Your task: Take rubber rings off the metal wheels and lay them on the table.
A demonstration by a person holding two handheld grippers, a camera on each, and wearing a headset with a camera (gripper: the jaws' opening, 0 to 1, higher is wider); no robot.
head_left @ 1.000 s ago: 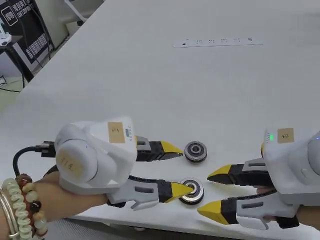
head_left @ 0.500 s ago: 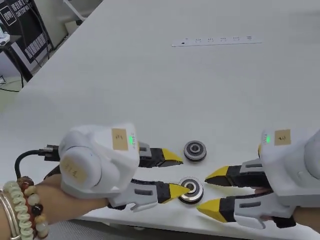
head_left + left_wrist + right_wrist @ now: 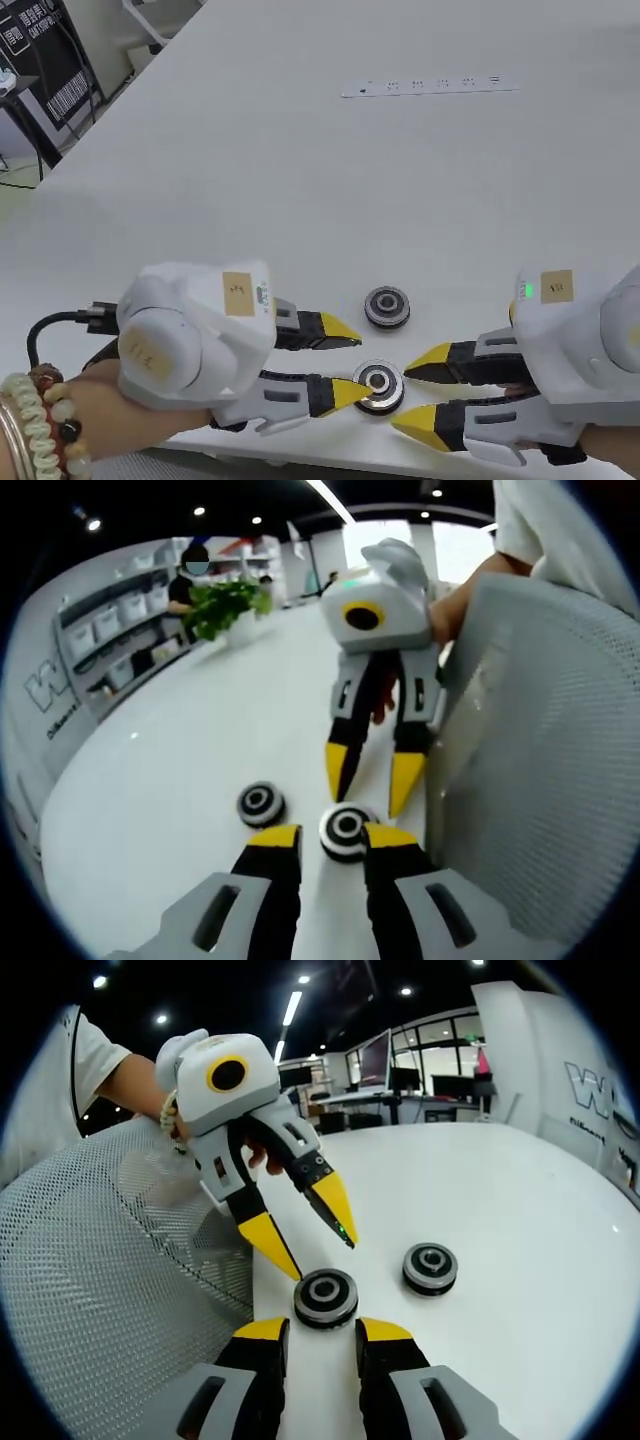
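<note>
Our left hand-held gripper (image 3: 364,362) straddles 1 wheel (image 3: 378,385), open, gripping nothing; our right hand-held gripper (image 3: 400,395) gapes empty beside it. The wheel, ring (image 3: 326,1321) still on, sits at the table's (image 3: 300,180) near edge: a nudge could tip it off.

The broad white table (image 3: 300,180) is smooth, with a soft satin sheen. The near metal wheel (image 3: 378,384) and the far metal wheel (image 3: 387,306) have bright polished hubs, each inside a dull black rubber ring (image 3: 368,308). The left gripper (image 3: 360,362) and right gripper (image 3: 404,396) wear glossy white plastic shells, with matt black jaws and smooth yellow tips. The grey mesh chair back (image 3: 540,740) looks coarse and woven.
</note>
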